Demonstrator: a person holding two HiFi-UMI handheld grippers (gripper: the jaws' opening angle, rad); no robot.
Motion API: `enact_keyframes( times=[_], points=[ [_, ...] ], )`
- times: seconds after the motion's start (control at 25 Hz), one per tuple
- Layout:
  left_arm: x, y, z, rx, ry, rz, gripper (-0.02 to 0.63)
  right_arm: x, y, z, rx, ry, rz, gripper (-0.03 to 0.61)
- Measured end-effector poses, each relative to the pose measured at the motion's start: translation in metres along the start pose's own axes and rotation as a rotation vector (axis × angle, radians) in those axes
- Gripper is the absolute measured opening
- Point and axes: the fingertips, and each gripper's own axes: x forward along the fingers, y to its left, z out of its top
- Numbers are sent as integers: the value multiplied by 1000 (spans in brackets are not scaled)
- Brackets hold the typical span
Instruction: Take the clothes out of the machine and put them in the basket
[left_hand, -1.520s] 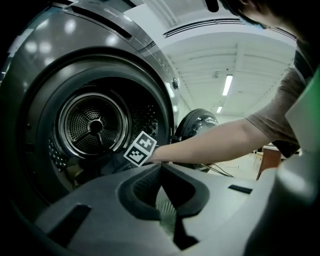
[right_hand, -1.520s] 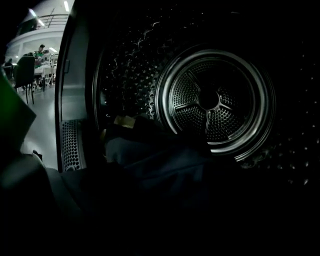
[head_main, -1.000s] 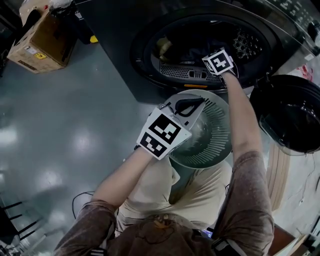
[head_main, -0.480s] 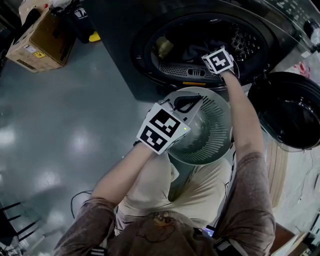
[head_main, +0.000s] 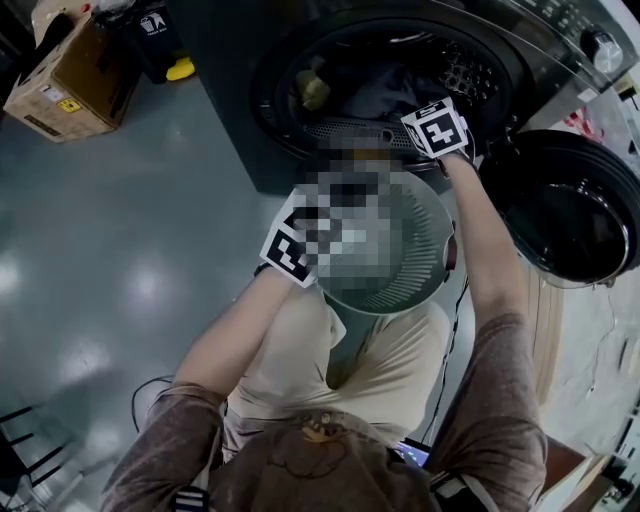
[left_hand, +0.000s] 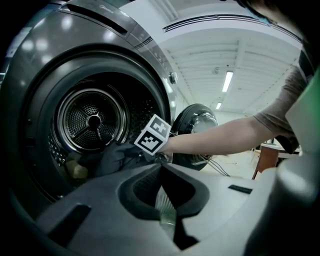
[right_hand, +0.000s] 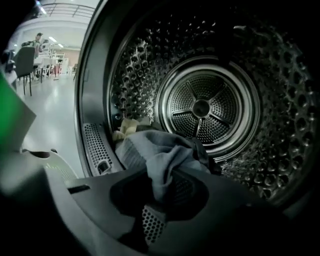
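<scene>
My right gripper (right_hand: 162, 197) is inside the open drum (right_hand: 202, 107), and its marker cube (head_main: 435, 128) shows at the drum's mouth. Its jaws have just been closing and are now shut on a grey garment (right_hand: 155, 155), which drapes over them. Behind it lie a dark cloth (left_hand: 107, 156) and a yellowish piece (right_hand: 127, 127). My left gripper (left_hand: 165, 205) is shut on the ribbed rim of the pale green basket (head_main: 435, 250). The basket sits in front of the machine, over the person's lap, and a mosaic patch hides part of it in the head view.
The machine's round door (head_main: 565, 210) hangs open at the right. A cardboard box (head_main: 60, 75) and a yellow object (head_main: 180, 68) stand on the grey floor at the far left. A cable (head_main: 150, 395) lies on the floor by the person's left arm.
The right gripper's cube has come a little back toward the drum's mouth, with the grey garment in the jaws. The left gripper and basket have stayed put.
</scene>
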Motion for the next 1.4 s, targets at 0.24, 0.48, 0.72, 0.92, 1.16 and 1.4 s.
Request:
enact_keyframes(
  times=[0.24,0.48,0.72,0.92,1.16,1.4],
  points=[
    [2,-9,0,21,8,-9,8,-28,6,-3,-5,-26,-1,54],
    [3,-10,2,13,-1,3,8,-51,15,-8,14,-58,-3,52],
    [0,-7,5,9,-11,21,8,-79,22,-9,34,-96,14,52],
    [-7,-5,10,10,-36,41,8,-108,39,-18,71,-133,43,52],
    [-8,-7,16,36,-56,59,8,-130,72,-33,106,-177,70,52],
    [-11,-8,19,48,-64,75,8,-148,97,-47,103,-179,92,52]
  ],
)
